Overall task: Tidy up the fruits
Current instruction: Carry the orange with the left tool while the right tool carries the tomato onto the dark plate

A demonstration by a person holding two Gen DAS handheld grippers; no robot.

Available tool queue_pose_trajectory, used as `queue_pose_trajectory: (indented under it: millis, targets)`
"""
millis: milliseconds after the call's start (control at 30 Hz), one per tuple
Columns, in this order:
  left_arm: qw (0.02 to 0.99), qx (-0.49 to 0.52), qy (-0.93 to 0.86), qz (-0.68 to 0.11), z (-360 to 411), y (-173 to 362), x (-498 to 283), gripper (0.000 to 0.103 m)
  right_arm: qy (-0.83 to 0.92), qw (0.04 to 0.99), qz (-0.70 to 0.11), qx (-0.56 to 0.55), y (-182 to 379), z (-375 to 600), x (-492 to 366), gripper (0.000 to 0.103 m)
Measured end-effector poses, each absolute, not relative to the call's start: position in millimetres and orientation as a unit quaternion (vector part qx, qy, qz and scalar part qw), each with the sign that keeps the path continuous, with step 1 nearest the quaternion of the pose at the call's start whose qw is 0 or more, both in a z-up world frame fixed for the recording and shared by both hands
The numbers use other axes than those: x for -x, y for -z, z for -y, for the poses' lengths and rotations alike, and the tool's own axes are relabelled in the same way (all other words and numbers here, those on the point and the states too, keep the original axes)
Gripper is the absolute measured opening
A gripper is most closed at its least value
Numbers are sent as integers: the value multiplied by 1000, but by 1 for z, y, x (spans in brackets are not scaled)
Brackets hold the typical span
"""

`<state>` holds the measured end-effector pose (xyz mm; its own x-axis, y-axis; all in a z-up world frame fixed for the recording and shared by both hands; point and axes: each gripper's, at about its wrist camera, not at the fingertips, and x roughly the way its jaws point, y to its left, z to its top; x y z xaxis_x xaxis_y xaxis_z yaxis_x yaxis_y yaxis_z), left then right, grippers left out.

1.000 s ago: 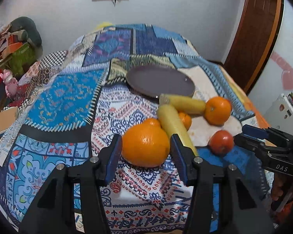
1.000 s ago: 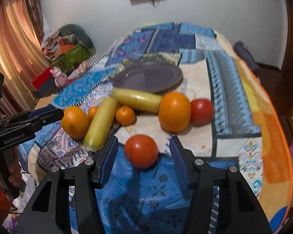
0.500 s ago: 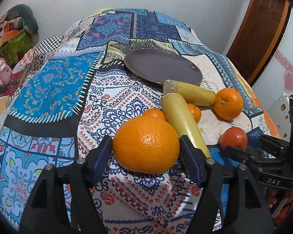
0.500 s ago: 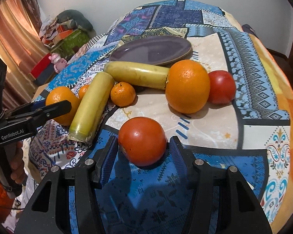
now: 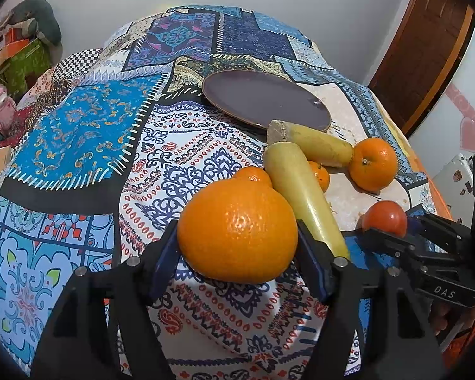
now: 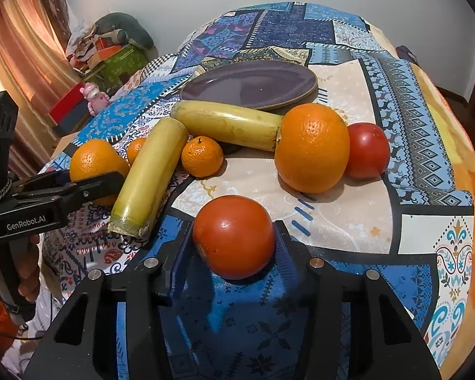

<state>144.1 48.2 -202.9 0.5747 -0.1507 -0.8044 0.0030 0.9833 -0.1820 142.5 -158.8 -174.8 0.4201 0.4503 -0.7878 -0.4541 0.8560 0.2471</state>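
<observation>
Left wrist view: my left tool (image 5: 237, 247) is gripping a large orange (image 5: 237, 232), its blue-padded fingers (image 5: 166, 262) pressing on both flanks of the dimpled, glossy rind. The fruit is sitting low over the patchwork cloth (image 5: 79, 133), a printed fabric of paisley and tile motifs draped over the worktop. Just beside it on the right, a smooth yellow banana (image 5: 300, 190) with a cut end is lying lengthwise; a second banana (image 5: 313, 145) is lying crosswise behind it, its stub end touching the rim of a flat, dark purple plate (image 5: 262, 98), which is carrying nothing. A small mandarin (image 5: 319, 175) is sitting between the bananas, and a medium orange (image 5: 375, 164) is touching the second banana's far end. My right tool (image 5: 392, 231) is appearing at the right edge, around a red tomato (image 5: 384, 218).

Right wrist view: my right tool (image 6: 234, 243) is clamping the smooth, shiny tomato (image 6: 234, 236) between its ribbed blue pads (image 6: 179, 253), over a dark blue patch of the cloth (image 6: 348, 221). Beyond it, a big orange (image 6: 312, 147) is touching a second tomato (image 6: 367, 150) and the crosswise banana (image 6: 228, 123). The mandarin (image 6: 202, 156) is resting beside the lengthwise banana (image 6: 150, 174). At the left, my left tool (image 6: 88, 183) is closing around its orange (image 6: 95, 167). The plate (image 6: 250, 84) is lying behind the fruit.
</observation>
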Motion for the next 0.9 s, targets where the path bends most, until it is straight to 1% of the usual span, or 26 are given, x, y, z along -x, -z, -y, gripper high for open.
queue_pose_trajectory:
  millis: [167,433,900]
  targets:
    - [889,82,41,-449,-51,192,-140,68,-265,853,-449,-4,162,164,-143,45]
    - [908,75,44,-409,-52,159,-143,68,-261,873,-411,-10,135,169,-154,45]
    - [933,58,50,-351,-46,105,-183,68,-258,903,-343,-1,91,163,-190,45]
